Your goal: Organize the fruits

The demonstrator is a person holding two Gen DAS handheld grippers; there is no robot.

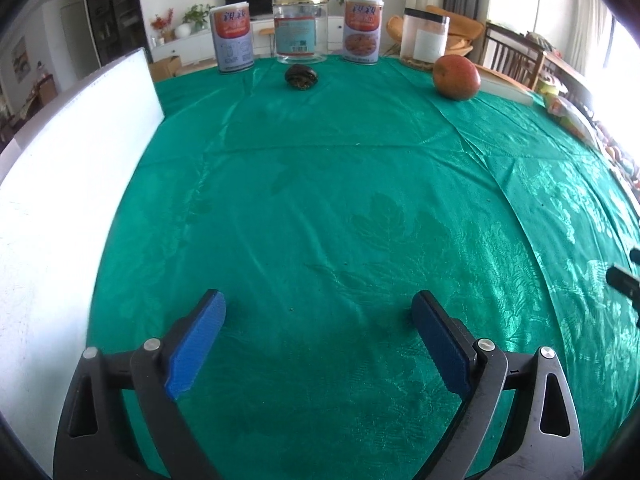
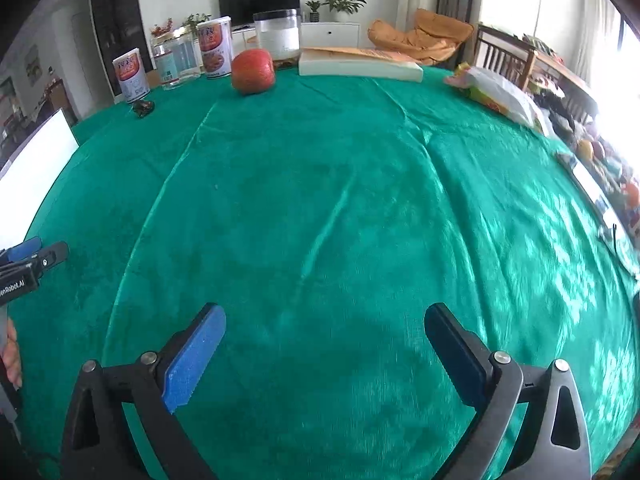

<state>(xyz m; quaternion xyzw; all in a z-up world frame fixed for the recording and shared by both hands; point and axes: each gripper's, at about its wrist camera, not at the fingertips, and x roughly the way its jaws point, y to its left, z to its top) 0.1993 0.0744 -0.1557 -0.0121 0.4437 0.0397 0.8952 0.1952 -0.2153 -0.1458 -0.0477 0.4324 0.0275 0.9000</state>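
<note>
A white board (image 1: pixel 72 184) stands at the table's left edge. The left gripper (image 1: pixel 318 312) hangs over the green cloth (image 1: pixel 320 200), jaws apart and empty. At the far edge lie a small dark fruit (image 1: pixel 301 76), perhaps an avocado, and a red-orange mango (image 1: pixel 456 77) before the tins (image 1: pixel 232 38). The right gripper (image 2: pixel 325 326) is likewise spread, holding nothing.

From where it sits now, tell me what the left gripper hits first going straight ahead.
Bare green tablecloth first; the left gripper is open. Far ahead, probably the small dark fruit before the glass jar.
</note>
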